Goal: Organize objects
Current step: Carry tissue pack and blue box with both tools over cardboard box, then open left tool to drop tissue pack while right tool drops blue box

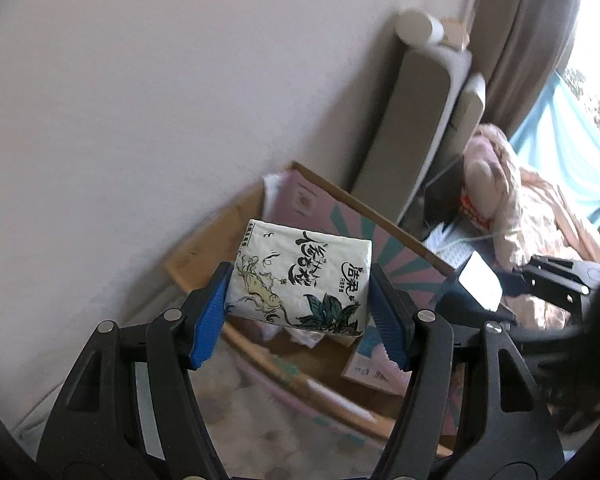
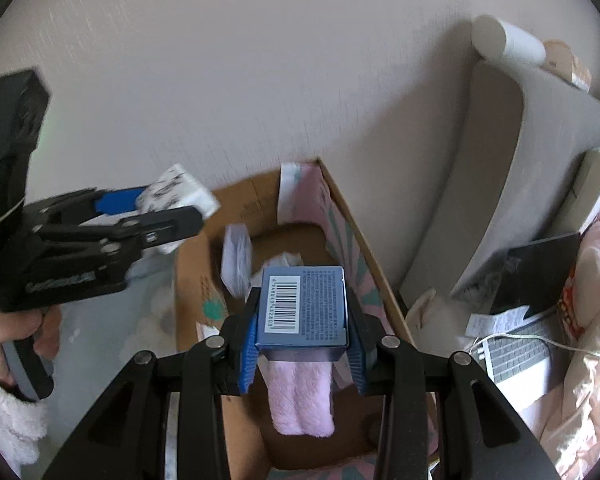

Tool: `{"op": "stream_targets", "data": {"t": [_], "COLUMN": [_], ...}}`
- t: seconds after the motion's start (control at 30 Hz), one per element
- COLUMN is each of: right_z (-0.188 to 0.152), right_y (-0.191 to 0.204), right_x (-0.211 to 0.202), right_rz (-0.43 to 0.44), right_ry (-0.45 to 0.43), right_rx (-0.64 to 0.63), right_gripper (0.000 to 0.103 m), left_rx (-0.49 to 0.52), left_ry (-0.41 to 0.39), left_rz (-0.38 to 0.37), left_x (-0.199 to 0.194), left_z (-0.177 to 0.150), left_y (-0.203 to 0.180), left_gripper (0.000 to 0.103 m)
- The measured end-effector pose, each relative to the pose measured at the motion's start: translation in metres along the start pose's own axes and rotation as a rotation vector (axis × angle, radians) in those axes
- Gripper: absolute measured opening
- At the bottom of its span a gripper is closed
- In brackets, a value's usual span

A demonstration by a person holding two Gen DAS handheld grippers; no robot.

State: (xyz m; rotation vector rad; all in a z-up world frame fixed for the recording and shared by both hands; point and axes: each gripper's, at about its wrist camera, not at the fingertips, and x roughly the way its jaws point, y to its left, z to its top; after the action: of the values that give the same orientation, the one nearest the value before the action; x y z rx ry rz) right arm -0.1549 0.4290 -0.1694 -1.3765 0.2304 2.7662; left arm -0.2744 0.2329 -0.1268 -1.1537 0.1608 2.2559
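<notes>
Left wrist view shows my left gripper (image 1: pixel 298 300) clenched on a soft tissue pack (image 1: pixel 300 276), its blue ribbed pads pressing in from both sides. The pack is a plump plastic-wrapped block, white with black brush lettering, a yellow root drawing and dark green leaves. I hold it by the short sides, which I judge keeps the printed face clear and lets the wrap give a little without slipping. It hangs in the air above the near-left edge of the cardboard box (image 1: pixel 340 196) that stands against the pale wall.

From the right wrist view, my right gripper (image 2: pixel 302 320) grips a small blue carton (image 2: pixel 303 306), rigid and sharp-cornered, with a barcode label and fine print facing the camera. The jaws close on its two long sides, directly over the open box (image 2: pixel 356 232). Below it lies a pink fluffy roll of cloth (image 2: pixel 302 396) on the box floor, with white wrapped packets (image 2: pixel 236 256) at the far left inside. The box interior is plain brown board; its outside carries pink and teal print.

Both items seem poised for dropping in, the carton nearer to release. To the right, a laptop (image 2: pixel 516 356) sits open on rumpled bedding.
</notes>
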Motion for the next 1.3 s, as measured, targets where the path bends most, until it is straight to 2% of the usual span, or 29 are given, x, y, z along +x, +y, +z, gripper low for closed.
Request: {"op": "stream_targets", "data": {"t": [0.33, 0.8, 0.9, 0.93, 1.0, 1.03, 1.07, 1.1, 1.17, 1.3], "right_z": [-0.017, -0.019, -0.019, -0.019, -0.02, -0.02, -0.02, -0.021, -0.024, -0.027], "right_y": [-0.009, -0.008, -0.01, -0.011, -0.012, -0.012, -0.011, -0.01, -0.01, -0.011], "right_x": [0.028, 0.038, 0.04, 0.041, 0.041, 0.041, 0.041, 0.041, 0.044, 0.043], "right_rz": [-0.014, 0.004, 0.007, 0.017, 0.026, 0.029, 0.03, 0.033, 0.037, 0.028], "right_ry": [0.062, 0.099, 0.099, 0.105, 0.114, 0.111, 0.111, 0.117, 0.139, 0.137], "right_rx": [-0.006, -0.009, 0.007, 0.018, 0.025, 0.022, 0.017, 0.011, 0.005, 0.02], "right_gripper": [0.034, 0.034, 0.035, 0.037, 0.065, 0.073, 0.088, 0.097, 0.102, 0.102], "left_rx": [0.02, 0.053, 0.057, 0.058, 0.058, 0.053, 0.045, 0.038, 0.028, 0.016], "left_ry": [0.087, 0.127, 0.151, 0.162, 0.172, 0.165, 0.164, 0.167, 0.171, 0.166], "left_rz": [-0.021, -0.025, -0.026, -0.03, -0.044, -0.053, -0.057, -0.058, -0.05, -0.042], "left_x": [0.061, 0.083, 0.087, 0.088, 0.089, 0.088, 0.087, 0.087, 0.088, 0.084], "left_z": [-0.002, 0.006, 0.009, 0.01, 0.01, 0.009, 0.009, 0.009, 0.01, 0.011], "left_y": [-0.009, -0.013, -0.016, -0.016, -0.016, -0.016, -0.016, -0.015, -0.014, -0.012], "left_gripper": [0.063, 0.063, 0.066, 0.08, 0.103, 0.103, 0.103, 0.103, 0.103, 0.103]}}
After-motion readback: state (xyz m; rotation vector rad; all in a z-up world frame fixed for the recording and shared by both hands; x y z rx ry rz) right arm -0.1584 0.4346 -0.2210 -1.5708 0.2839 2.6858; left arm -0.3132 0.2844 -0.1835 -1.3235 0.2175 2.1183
